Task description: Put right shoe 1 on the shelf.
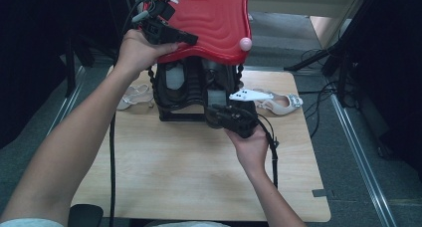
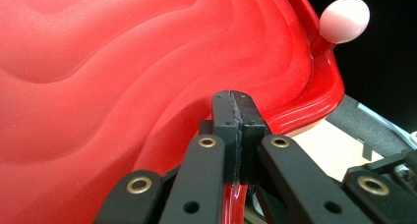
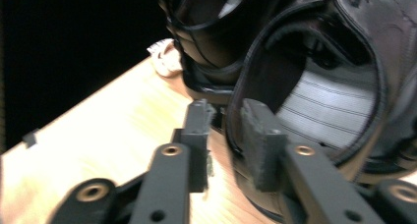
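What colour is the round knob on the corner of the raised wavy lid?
Pale pink round knob, on the glossy red wavy lid; clearest in the left gripper view.

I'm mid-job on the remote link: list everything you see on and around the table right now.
Red lid: one, glossy red with wavy ridges, raised above the black box, its rim pinched by the left gripper.
Pink knob: one, pale pink, at the lid's right corner.
Black shoes: dark leather, count unclear, inside the black box.
Pale sandals: two, one left of the box, one right of it.
Table: one, light wood.
Left gripper: black, shut on the lid's edge.
Right gripper: black, fingers straddling a shoe's collar, not pressing.
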Motion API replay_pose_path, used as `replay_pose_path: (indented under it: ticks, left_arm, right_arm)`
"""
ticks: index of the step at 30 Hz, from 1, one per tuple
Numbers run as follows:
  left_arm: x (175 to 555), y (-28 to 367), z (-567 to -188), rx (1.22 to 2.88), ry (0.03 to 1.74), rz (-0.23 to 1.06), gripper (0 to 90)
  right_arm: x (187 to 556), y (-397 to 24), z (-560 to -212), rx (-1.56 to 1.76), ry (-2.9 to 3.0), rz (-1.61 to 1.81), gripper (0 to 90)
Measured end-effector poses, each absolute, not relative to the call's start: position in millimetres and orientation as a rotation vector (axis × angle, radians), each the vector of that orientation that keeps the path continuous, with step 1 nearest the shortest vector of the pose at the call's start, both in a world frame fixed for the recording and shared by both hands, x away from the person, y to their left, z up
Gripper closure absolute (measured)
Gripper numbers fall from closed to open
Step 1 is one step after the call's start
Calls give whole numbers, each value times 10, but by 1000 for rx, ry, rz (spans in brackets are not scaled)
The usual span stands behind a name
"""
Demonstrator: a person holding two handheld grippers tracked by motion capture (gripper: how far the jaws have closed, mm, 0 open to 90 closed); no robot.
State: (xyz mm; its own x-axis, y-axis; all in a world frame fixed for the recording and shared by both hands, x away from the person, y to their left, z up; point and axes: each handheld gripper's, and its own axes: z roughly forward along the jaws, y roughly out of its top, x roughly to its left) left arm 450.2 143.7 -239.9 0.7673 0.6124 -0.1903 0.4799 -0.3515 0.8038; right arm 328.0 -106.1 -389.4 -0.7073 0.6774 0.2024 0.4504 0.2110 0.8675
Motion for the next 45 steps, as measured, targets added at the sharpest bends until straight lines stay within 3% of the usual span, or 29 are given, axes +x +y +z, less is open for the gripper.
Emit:
replay_pose_path:
  ticks: [1, 8, 13, 23, 33, 45]
  left_arm:
    - [4501, 1436, -2397, 2016, 822, 178, 900]
    - [4502, 1440, -2397, 2016, 821, 177, 900]
    - [4493, 1437, -2396, 2017, 821, 182, 900]
    - [4491, 1438, -2397, 2016, 820, 181, 900]
    - [4490, 1445, -2400, 2017, 817, 183, 900]
    - [4493, 1443, -2398, 2014, 825, 177, 900]
  right_arm:
    - [3286, -1066, -3900, 1080, 2255, 1505, 839]
    - [3209, -1088, -3816, 1061, 2273, 1561, 824]
    - [3084, -1074, -3847, 979, 2369, 1540, 898]
    - [3169, -1123, -4203, 959, 2511, 1386, 900]
    - [3331, -1273, -4297, 982, 2516, 1380, 900]
    - [3312, -1018, -4322, 959, 2453, 1364, 900]
